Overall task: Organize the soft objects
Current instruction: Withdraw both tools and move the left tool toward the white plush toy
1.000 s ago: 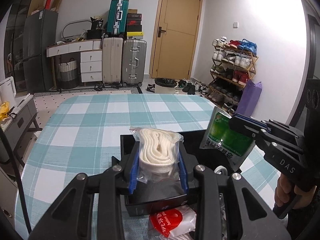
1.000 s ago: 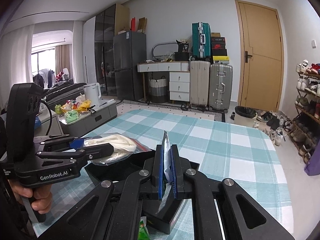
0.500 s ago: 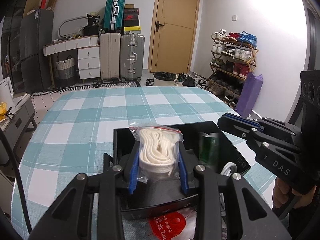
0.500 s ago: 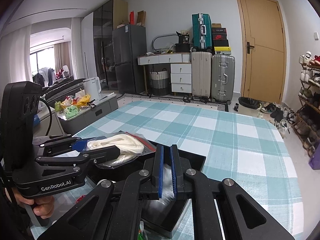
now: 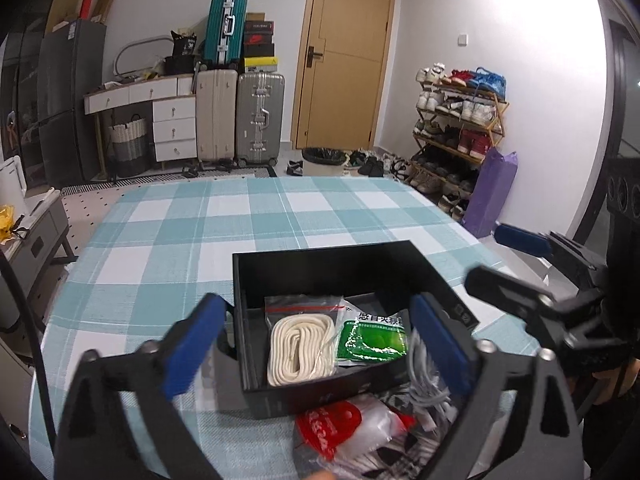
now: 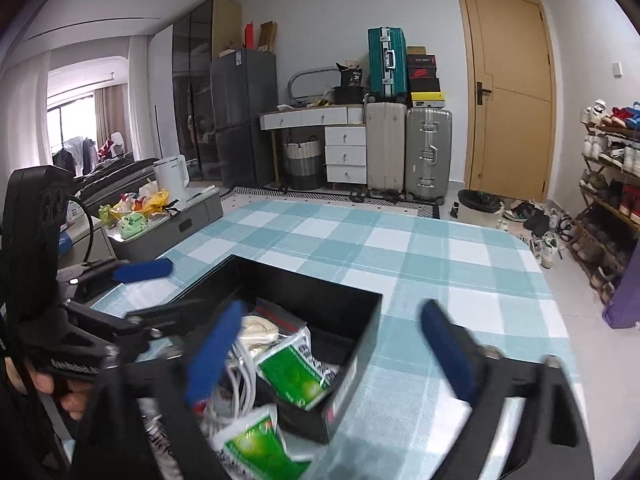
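A black box [image 5: 320,256] [image 6: 360,344] sits on the checked tablecloth. Inside lie a clear bag of cream cord [image 5: 300,344] [image 6: 260,326] and a green packet [image 5: 372,340] [image 6: 296,376]. My left gripper [image 5: 316,348] is open and empty, its jaws wide on either side of the box's near end. My right gripper [image 6: 336,352] is open and empty just above the box's right side. A red-and-white bag [image 5: 340,432], white cables [image 5: 432,392] [image 6: 240,376] and another green packet [image 6: 256,444] lie in front of the box.
The teal checked table [image 5: 240,216] [image 6: 440,264] stretches beyond the box. The right gripper shows at the right edge of the left wrist view [image 5: 520,264]; the left gripper shows at the left of the right wrist view [image 6: 140,270]. Suitcases, drawers and a shoe rack stand beyond.
Both grippers have opened. The cord bag dropped from the left gripper into the box, beside the green packet released earlier. Both grippers have drawn back and up.
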`<action>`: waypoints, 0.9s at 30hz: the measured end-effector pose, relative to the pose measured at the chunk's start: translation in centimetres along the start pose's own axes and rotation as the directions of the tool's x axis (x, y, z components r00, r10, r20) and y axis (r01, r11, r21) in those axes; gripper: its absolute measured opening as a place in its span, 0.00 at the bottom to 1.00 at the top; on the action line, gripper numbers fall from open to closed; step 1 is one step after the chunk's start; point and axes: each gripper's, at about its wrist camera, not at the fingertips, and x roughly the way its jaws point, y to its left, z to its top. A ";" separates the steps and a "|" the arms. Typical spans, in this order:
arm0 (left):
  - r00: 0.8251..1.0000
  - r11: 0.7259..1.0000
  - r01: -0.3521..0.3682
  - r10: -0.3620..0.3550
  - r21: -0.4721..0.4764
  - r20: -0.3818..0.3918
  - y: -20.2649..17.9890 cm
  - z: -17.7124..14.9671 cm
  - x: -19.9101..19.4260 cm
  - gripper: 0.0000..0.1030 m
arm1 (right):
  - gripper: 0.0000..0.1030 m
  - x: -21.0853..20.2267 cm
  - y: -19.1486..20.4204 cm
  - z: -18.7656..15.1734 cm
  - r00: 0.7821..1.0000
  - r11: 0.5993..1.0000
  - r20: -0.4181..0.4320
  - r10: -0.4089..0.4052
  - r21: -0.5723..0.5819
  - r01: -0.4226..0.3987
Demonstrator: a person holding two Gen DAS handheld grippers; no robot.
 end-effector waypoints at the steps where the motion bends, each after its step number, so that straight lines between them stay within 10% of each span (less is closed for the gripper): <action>1: 1.000 1.000 0.002 -0.002 -0.005 -0.002 0.0 0.0 -0.3 1.00 | 0.98 -0.6 0.0 -0.1 1.000 1.000 0.001 0.005 0.001 -0.005; 27: 0.997 0.998 -0.070 0.070 -0.004 -0.029 0.1 -5.9 -7.1 1.00 | 0.99 -6.5 2.3 -7.1 0.994 0.999 -0.112 0.018 0.038 -0.014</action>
